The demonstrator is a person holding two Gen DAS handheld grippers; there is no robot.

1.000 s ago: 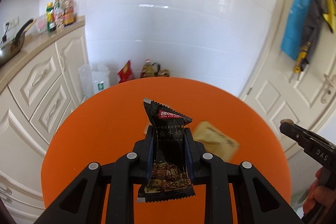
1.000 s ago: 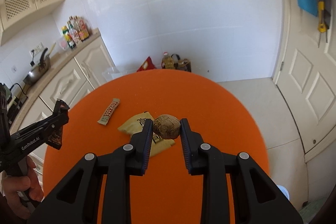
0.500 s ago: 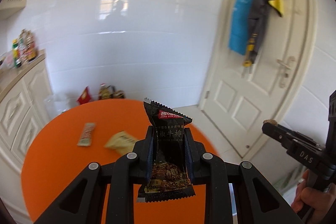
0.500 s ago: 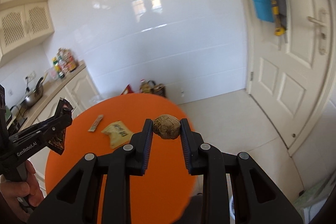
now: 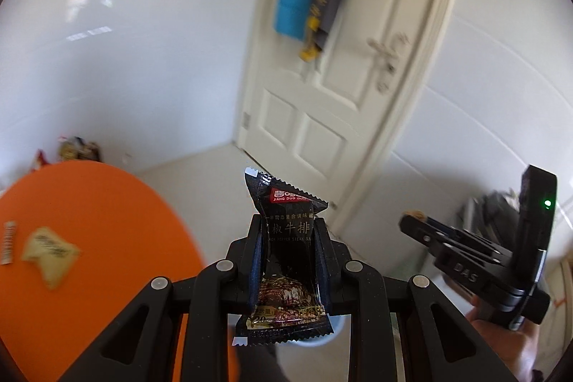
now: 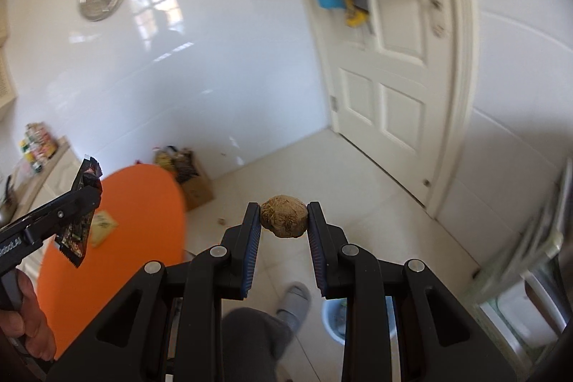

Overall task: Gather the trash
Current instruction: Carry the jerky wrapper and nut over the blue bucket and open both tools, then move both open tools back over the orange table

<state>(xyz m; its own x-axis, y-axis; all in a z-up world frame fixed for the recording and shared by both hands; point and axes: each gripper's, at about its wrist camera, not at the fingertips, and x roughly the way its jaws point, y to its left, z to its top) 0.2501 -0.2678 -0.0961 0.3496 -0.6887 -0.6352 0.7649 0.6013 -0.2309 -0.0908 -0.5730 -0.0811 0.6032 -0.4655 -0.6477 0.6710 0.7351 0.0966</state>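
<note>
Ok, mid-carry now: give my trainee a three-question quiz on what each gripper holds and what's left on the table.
1. True or false: the left gripper is shut on a black sauce sachet.
2. What does the right gripper hold: (a) brown ball, (b) bottle, (c) spoon?
3. How many wrappers lie on the orange table?

Key: 1 true. 2 a, the brown ball. 3 two: a yellow packet and a thin wrapper.

Right hand-held gripper (image 6: 283,221) clamps a brown husky ball (image 6: 283,216) above the floor.
At the left edge, the left hand-held gripper (image 6: 84,199) grips a dark sauce packet (image 6: 80,221) over the orange counter (image 6: 143,221). A yellow wrapper (image 6: 102,227) lies on it. Below, a slippered foot (image 6: 294,305) stands beside a blue bin (image 6: 331,317).
</note>
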